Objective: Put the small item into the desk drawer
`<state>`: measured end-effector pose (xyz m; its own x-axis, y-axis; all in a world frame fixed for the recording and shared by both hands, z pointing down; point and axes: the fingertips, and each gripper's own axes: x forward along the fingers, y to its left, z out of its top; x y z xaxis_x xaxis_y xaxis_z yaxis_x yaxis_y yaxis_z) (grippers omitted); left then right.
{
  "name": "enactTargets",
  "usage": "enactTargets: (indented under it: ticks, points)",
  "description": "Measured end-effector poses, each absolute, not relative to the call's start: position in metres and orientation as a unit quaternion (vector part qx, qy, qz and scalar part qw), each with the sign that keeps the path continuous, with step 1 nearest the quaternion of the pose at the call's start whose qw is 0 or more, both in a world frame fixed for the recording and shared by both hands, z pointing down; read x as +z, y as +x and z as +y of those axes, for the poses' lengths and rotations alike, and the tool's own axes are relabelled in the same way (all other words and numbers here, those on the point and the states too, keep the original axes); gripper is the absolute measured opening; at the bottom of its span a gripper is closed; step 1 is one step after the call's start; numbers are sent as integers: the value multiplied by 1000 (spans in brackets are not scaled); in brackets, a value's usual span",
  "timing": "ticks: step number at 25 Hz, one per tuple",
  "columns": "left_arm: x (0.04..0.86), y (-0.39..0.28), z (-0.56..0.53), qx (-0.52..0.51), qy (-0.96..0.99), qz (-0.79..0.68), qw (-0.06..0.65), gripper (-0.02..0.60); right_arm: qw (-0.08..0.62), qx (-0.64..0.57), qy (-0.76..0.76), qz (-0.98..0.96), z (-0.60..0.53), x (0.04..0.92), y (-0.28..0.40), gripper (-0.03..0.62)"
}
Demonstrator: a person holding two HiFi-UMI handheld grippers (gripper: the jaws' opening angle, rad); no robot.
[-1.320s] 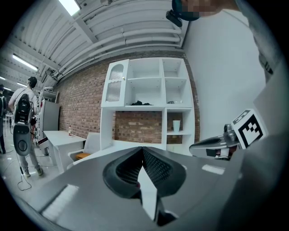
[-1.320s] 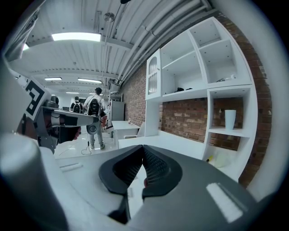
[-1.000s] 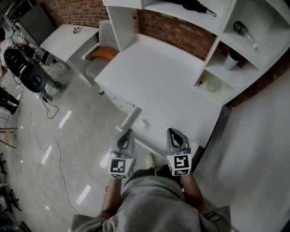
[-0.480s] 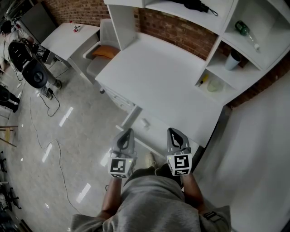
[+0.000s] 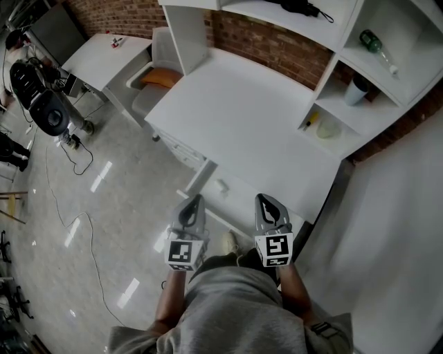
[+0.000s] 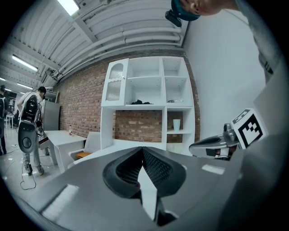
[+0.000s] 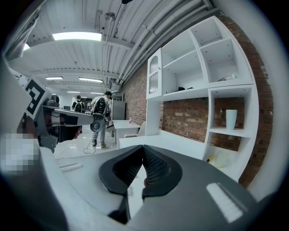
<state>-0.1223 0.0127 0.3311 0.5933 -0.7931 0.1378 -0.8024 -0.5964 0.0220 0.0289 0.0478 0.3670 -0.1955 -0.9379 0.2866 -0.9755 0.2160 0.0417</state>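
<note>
A white desk (image 5: 242,117) with shelves stands in front of me. Below its front edge a white drawer front with a small handle (image 5: 221,187) looks closed. A small yellow item (image 5: 309,122) lies in the low cubby at the desk's right, beside a pale round dish (image 5: 325,129). My left gripper (image 5: 196,201) and right gripper (image 5: 266,201) hover side by side short of the desk edge, both shut and empty. The left gripper (image 6: 142,151) and the right gripper (image 7: 143,151) each show jaws that meet at the tips with nothing between them.
A white cup (image 5: 354,91), a green bottle (image 5: 374,47) and a black umbrella (image 5: 297,8) sit on higher shelves. A chair with an orange cushion (image 5: 159,79) stands left of the desk. A person with dark gear (image 5: 41,104) and cables are on the floor at far left.
Both grippers have kept still. The person at the far left has shifted slightly.
</note>
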Motion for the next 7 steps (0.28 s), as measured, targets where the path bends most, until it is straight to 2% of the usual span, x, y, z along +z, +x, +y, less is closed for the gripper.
enactTargets:
  ticks: [7]
  points:
    - [333,-121,11,59,893,-445,41,12,129,74,622,-769,46,368,30,3]
